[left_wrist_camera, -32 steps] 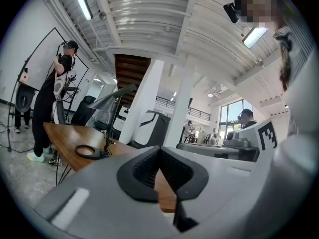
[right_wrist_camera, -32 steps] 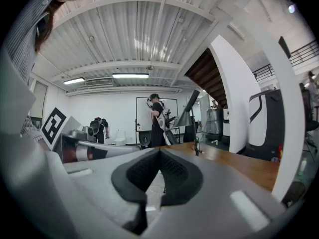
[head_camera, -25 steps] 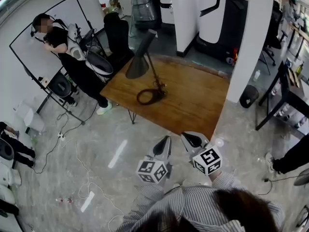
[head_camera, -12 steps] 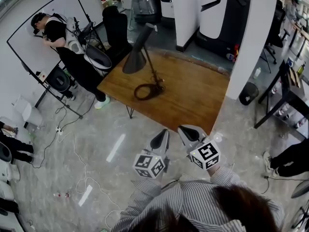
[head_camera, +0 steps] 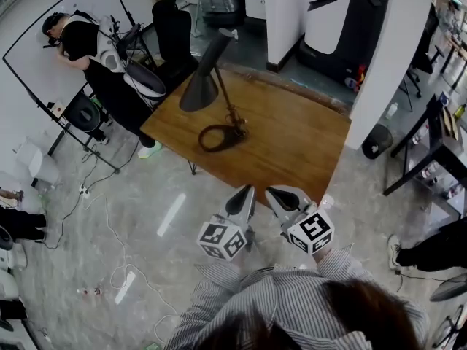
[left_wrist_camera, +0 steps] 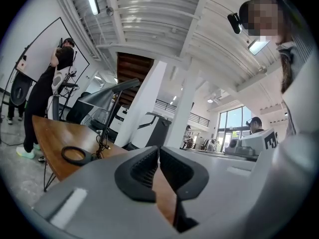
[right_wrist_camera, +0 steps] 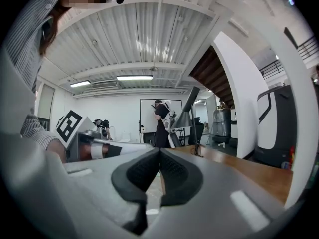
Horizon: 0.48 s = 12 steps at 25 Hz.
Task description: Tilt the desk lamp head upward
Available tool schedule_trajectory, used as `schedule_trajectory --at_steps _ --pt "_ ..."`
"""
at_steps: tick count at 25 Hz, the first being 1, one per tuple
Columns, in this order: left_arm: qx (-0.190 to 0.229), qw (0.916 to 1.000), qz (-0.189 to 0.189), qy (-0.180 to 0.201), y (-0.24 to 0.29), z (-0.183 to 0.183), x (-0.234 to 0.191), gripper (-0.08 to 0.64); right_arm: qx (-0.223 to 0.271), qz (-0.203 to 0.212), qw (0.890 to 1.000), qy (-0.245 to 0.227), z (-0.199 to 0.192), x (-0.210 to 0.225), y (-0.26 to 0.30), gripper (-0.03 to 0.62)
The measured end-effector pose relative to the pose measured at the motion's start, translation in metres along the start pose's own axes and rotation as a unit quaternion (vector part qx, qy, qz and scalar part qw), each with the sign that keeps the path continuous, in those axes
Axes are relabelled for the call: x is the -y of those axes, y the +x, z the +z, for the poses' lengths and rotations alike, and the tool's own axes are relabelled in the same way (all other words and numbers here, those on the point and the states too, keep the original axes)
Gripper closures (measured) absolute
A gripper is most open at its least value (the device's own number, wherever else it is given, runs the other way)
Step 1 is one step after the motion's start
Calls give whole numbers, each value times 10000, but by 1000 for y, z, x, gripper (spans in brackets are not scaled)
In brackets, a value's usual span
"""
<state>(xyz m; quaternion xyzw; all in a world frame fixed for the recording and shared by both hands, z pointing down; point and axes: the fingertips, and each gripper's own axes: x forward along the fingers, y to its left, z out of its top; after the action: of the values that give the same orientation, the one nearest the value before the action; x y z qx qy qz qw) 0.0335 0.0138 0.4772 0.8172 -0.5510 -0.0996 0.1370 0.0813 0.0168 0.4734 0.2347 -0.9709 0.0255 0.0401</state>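
Observation:
A black desk lamp [head_camera: 198, 90] stands on the wooden table [head_camera: 292, 144], its cone head pointing down to the left and its ring base [head_camera: 217, 137] beside the stem. Both grippers hover side by side over the floor just short of the table's near edge, well away from the lamp. My left gripper [head_camera: 248, 190] is shut with nothing in it, and so is my right gripper [head_camera: 271, 192]. From the left gripper [left_wrist_camera: 159, 148] the lamp [left_wrist_camera: 107, 96] shows at the left. Beyond the right gripper [right_wrist_camera: 159, 151] the lamp [right_wrist_camera: 187, 116] stands far off.
A person [head_camera: 95, 57] leans at a whiteboard [head_camera: 44, 42] left of the table, with a black chair [head_camera: 175, 39] and stands nearby. A white pillar [head_camera: 379, 57] rises at the table's right corner. Cables [head_camera: 109, 232] lie on the floor at left.
Both grippers have come a little forward toward the table's near edge, and the head view has shifted with them. The lamp has not moved.

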Motion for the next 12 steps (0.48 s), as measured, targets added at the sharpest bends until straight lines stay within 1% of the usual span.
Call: schedule_trajectory --at_steps 2,5,7,10,12 --pt "-16 10000 -1 87 12 3 -15 557 68 -38 10000 -36 2 9 15 592" --pt "0 9999 -72 115 28 14 -43 557 209 -272 9993 -144 10 29 42 592" --pt "-65 9996 -176 191 43 23 -61 557 330 -387 9986 -164 20 43 62 592" --pt "-239 9986 -336 325 66 37 -91 557 476 -539 9974 -69 35 67 95 592" --pt "-283 9980 -371 421 79 47 -112 557 567 -595 9966 6 43 80 116 592"
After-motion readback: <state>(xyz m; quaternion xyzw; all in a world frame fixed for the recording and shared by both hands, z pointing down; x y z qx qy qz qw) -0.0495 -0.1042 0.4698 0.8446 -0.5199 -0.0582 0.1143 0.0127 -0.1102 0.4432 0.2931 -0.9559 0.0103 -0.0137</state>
